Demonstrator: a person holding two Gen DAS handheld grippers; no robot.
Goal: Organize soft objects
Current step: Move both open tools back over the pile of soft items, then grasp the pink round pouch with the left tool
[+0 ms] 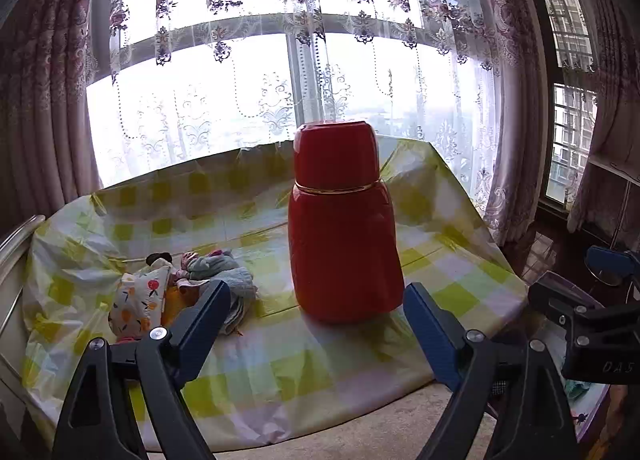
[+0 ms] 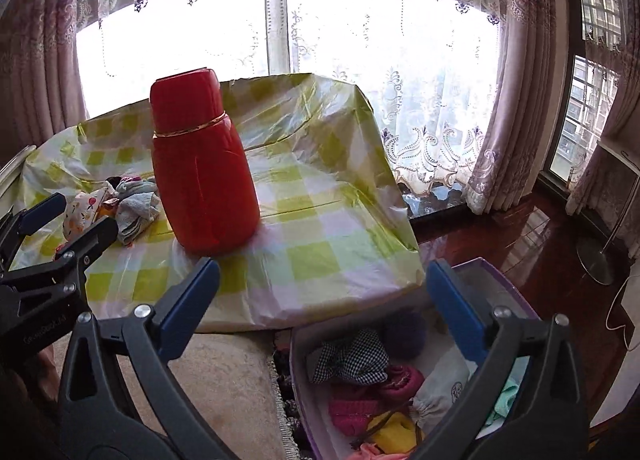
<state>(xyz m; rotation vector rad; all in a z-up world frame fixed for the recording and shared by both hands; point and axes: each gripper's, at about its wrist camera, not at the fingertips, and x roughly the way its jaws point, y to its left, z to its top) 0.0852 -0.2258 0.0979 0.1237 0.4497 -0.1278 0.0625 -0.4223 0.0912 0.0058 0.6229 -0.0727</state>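
Crumpled cloth pile [image 1: 188, 284] lies left of upright flask [image 1: 344, 227].

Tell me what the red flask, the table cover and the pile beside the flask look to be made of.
Red flask: hard and glossy, probably plastic or coated metal; it shows sheen and a thin gold band.
Table cover: thin plastic sheet, by its shiny creases and crinkles.
Pile: soft fabric, matte and rumpled, with a printed pouch and pale blue, towel-like cloth.
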